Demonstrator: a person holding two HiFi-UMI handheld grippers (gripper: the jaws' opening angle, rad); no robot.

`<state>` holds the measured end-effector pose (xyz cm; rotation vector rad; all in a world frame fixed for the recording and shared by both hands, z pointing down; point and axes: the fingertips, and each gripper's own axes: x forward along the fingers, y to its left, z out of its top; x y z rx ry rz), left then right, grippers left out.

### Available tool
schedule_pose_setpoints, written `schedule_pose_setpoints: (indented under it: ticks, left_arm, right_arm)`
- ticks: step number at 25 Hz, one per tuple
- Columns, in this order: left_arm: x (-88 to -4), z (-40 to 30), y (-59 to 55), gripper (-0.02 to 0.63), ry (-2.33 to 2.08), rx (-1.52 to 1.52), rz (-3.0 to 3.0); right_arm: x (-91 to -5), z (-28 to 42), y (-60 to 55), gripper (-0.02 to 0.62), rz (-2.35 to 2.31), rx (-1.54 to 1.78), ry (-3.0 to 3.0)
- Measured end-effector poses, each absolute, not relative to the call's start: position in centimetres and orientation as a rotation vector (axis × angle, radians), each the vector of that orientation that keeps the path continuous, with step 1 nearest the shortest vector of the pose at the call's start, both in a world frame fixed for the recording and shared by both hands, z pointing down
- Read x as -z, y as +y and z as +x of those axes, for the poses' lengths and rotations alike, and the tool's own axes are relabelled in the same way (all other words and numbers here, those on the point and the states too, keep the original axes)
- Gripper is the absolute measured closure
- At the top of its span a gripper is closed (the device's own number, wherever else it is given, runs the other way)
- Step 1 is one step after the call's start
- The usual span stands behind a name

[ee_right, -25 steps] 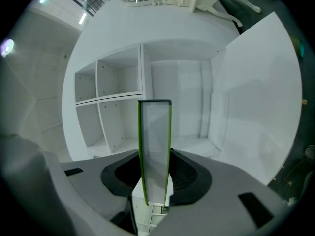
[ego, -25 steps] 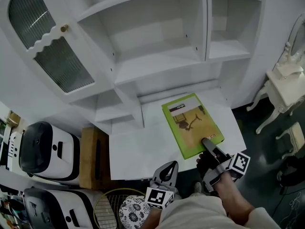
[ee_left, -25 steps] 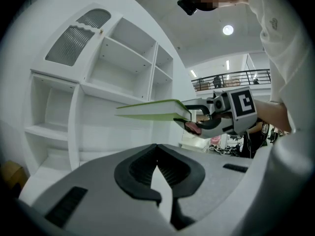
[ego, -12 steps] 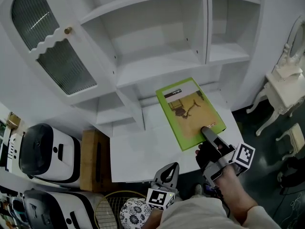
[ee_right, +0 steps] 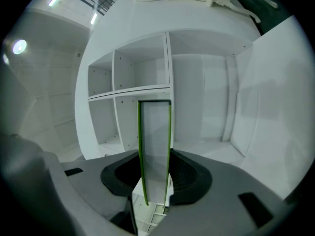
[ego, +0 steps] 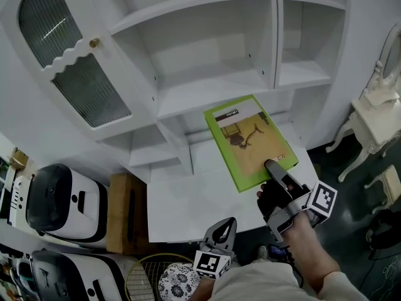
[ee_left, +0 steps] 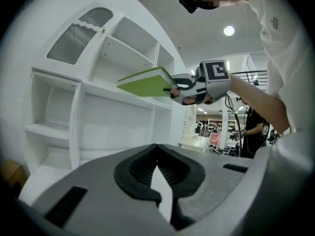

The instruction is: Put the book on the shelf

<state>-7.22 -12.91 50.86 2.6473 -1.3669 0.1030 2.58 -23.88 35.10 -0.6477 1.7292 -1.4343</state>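
White shelf unit [ego: 213, 86] fills the upper head view, its compartments bare. The worktop [ego: 188, 199] lies below. The green book [ego: 247, 140], centre right, hangs over the worktop's far edge, short of the shelves, its near edge clamped in the right gripper's [ego: 270, 165] fingers. The left gripper [ego: 227, 223], bottom centre, has its fingers together on nothing. By my reading, the lift is done and the placing is left.
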Motion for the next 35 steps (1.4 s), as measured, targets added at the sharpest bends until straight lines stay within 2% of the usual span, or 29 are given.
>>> schedule_pose_setpoints:
  ticks: [35]
  left_arm:
    - [-51.0, -7.5, -11.9, 0.603, -1.353, -0.083, 2.641]
  right_arm:
    - [-33.8, 1.5, -32.6, 0.440, -0.762, 1.433, 1.681]
